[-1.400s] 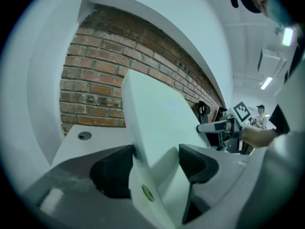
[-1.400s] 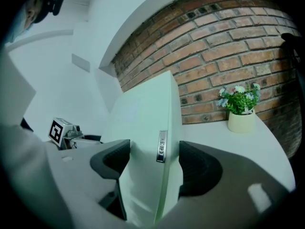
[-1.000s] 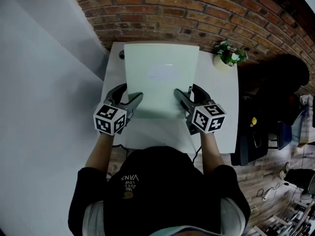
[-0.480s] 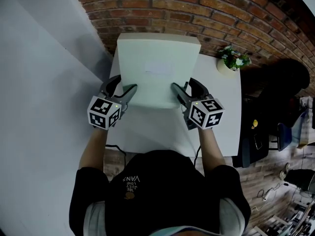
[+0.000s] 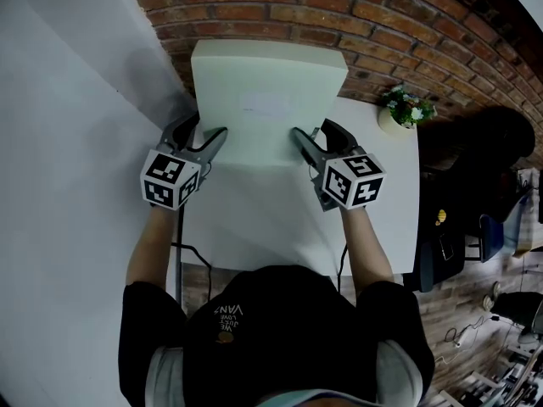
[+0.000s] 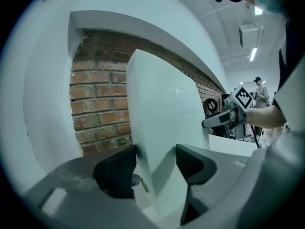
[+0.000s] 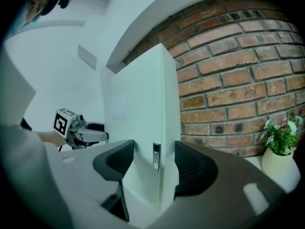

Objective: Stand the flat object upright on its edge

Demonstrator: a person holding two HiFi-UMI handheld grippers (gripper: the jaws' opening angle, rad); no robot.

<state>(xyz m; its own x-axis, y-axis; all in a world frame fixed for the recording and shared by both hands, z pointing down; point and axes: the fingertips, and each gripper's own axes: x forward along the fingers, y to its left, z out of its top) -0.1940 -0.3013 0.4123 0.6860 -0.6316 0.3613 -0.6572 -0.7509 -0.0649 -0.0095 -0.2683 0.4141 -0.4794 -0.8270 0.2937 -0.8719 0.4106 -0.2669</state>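
I have the thick white flat slab (image 5: 271,66) raised at the far edge of the white desk (image 5: 254,219), its broad face turned toward me and its top edge up against the line of the red brick wall (image 5: 339,7). I can't tell whether it touches the bricks. The left claw (image 5: 206,127) clamps its left side, and the left gripper view (image 6: 156,151) shows the pads pressed onto the thick edge. The right claw (image 5: 310,132) clamps the opposite side, with the slab wedged between its ribbed pads (image 7: 153,149). Both sets of jaws have just been closing onto it.

The slab's lower edge is hidden behind the claws, so I can't say whether it rests on the desk. A narrow dark label (image 7: 156,156) sits on its side, with print too small to read. The slab covers the desk's far edge and my own dark cap (image 5: 254,329) covers the near one. A small potted plant (image 5: 405,108) stands at the desk's far right corner, and the area to its right is too dark to make out.
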